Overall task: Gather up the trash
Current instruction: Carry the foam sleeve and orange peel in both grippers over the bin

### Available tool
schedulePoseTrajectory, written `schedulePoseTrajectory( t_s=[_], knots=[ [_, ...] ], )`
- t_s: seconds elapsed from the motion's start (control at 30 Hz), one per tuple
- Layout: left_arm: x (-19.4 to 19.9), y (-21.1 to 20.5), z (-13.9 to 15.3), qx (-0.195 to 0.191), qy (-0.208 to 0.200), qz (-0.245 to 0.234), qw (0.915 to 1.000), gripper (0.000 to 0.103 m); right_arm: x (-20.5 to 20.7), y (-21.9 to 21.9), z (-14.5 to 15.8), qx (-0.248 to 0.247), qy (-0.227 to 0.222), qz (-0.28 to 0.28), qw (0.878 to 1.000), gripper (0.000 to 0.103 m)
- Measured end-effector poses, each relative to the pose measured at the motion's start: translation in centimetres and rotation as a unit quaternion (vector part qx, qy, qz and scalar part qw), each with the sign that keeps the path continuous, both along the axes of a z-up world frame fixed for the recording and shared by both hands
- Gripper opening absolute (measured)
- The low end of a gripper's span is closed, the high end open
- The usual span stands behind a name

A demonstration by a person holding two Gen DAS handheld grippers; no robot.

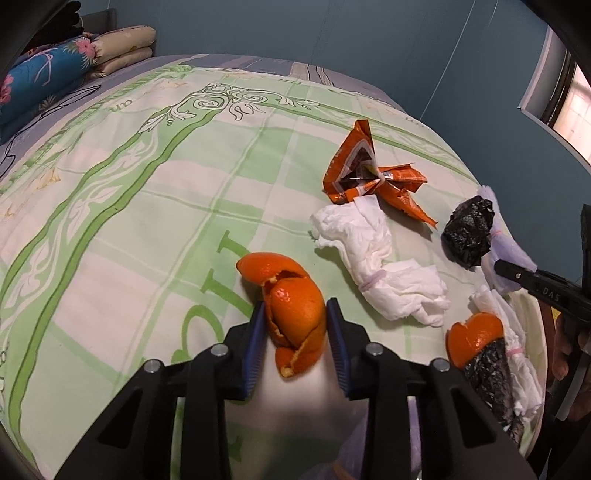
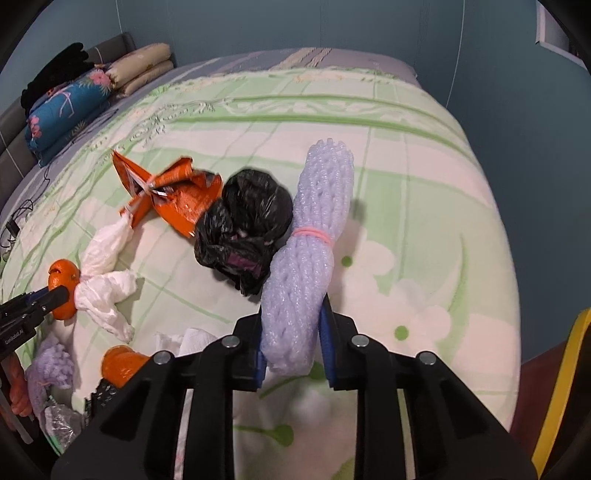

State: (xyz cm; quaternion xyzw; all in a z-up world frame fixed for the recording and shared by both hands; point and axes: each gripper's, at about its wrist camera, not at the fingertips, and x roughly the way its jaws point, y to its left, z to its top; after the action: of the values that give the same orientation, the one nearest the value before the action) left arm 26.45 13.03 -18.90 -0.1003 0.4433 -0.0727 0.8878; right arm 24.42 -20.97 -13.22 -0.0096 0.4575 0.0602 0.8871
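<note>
My left gripper is shut on an orange peel just above the green checked bedspread. It also shows in the right wrist view. My right gripper is shut on a lilac foam-net roll bound with a pink rubber band, held above the bed. Trash lies on the bedspread: a crumpled orange wrapper, a white tissue bundle, a black plastic bag wad, and a second orange peel on a pile at the near edge.
Pillows and folded bedding lie at the headboard, far left. A black cable runs along the bed's left side. A blue wall stands behind the bed. A yellow edge shows at the lower right.
</note>
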Motion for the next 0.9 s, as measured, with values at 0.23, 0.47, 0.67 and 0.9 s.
schedulePoseTrajectory(
  t_s=[0.23, 0.47, 0.67, 0.9],
  knots=[
    [-1.7, 0.5, 2.5, -0.004, -0.022, -0.002, 0.9997, 0.030, -2.2, -0.6, 3.0, 0.019, -0.020, 0.013, 1.000, 0.022],
    [-2.6, 1.5, 4.3, -0.011, -0.037, 0.016, 0.9991, 0.030, -4.8, -0.8, 5.3, 0.044, -0.024, 0.028, 0.998, 0.022],
    [-3.1, 0.9, 6.1, -0.014, -0.050, 0.016, 0.9985, 0.030, -7.0, -1.0, 7.2, 0.048, -0.037, 0.040, 0.997, 0.022],
    [-3.6, -1.2, 8.2, -0.023, -0.065, 0.000, 0.9976, 0.030, -8.8, -2.4, 8.9, 0.050, -0.057, 0.035, 0.997, 0.022]
  ],
)
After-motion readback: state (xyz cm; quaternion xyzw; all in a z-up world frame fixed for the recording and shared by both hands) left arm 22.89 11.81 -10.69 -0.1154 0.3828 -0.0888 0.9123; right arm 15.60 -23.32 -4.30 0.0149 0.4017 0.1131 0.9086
